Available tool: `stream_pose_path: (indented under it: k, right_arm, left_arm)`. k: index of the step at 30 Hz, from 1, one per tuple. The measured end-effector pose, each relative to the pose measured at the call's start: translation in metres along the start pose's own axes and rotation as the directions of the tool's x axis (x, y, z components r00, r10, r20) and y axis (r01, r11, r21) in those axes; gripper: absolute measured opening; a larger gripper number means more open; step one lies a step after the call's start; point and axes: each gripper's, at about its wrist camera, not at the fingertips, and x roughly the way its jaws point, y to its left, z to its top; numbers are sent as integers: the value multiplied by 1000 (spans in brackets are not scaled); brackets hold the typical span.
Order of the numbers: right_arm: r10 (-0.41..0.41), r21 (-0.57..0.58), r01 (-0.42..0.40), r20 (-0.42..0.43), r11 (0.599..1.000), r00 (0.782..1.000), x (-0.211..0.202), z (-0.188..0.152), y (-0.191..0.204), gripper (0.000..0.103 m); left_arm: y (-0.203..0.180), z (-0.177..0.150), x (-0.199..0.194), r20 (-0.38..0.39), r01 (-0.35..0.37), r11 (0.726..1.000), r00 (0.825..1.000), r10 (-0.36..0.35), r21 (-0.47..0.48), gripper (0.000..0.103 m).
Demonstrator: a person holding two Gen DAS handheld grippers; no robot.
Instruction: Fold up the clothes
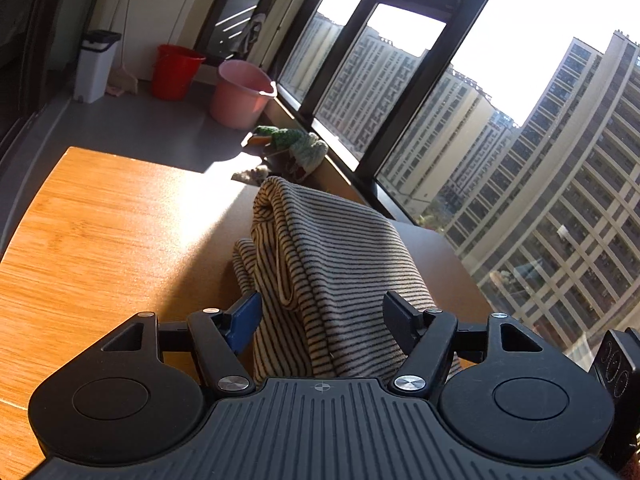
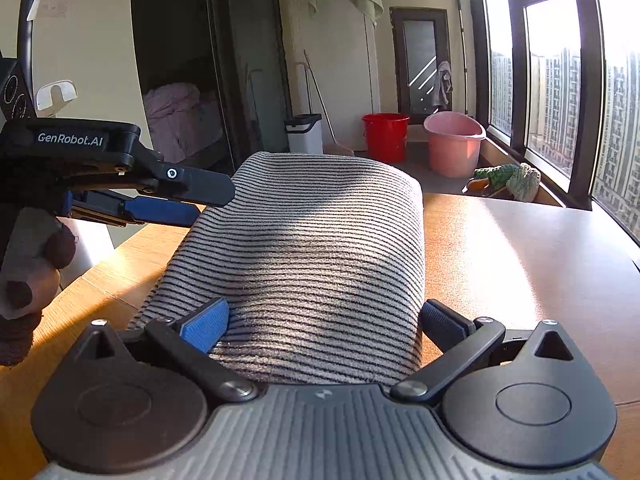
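Note:
A beige garment with thin dark stripes [image 1: 332,264] lies bunched over the wooden table [image 1: 100,232] and runs between the fingers of both grippers. My left gripper [image 1: 324,320] has its jaws wide apart around the cloth, without pinching it. In the right wrist view the same garment [image 2: 320,248] rises as a hump; my right gripper [image 2: 324,324] is open, its blue pads either side of the cloth. The left gripper [image 2: 200,200] shows at the garment's far left edge, its fingers one above the other and close together.
A red bucket [image 2: 386,136], a pink bucket [image 2: 454,142], a white bin [image 2: 305,133] and a green mop head [image 2: 506,178] stand on the floor beyond the table. Large windows [image 1: 460,128] run along the right side. A doorway to a bedroom [image 2: 180,92] is at left.

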Motion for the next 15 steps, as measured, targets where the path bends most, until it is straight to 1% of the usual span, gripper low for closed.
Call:
stream_pose_path:
  k: [2,5,6,9,12,14,15]
  right_arm:
    - [1,2,-1,-2,1000,1000,0,0,-1,103]
    - [1,5,-1,-4,1000,1000,0,0,-2,103]
    - [2,7,-2,-5,1000,1000,1,0,-2,103]
    - [4,14,-4,-11,1000,1000,1,0,-1,103]
    - [4,21,-4,-11,1000,1000,-1,-2,1,103]
    - [4,32,-4,-8,999,1000,-2,-3,-1,103]
    - [4,41,-4,-6,999,1000,-2,-3,-3,103]
  left_arm:
    - [10,-3,6,-25,-7,999,1000,6,-35,67]
    - [20,-7,10,-47,44,995,998,-48,-85,59]
    - [22,-9,9,-47,59,994,997,-64,-96,55]
    - [22,-10,6,-51,92,990,994,-98,-106,47]
    - [21,-11,2,-59,137,980,987,-147,-143,45]
    - [19,-15,3,-72,189,963,976,-206,-190,45]
    - [18,-18,4,-84,191,963,974,-210,-191,45]
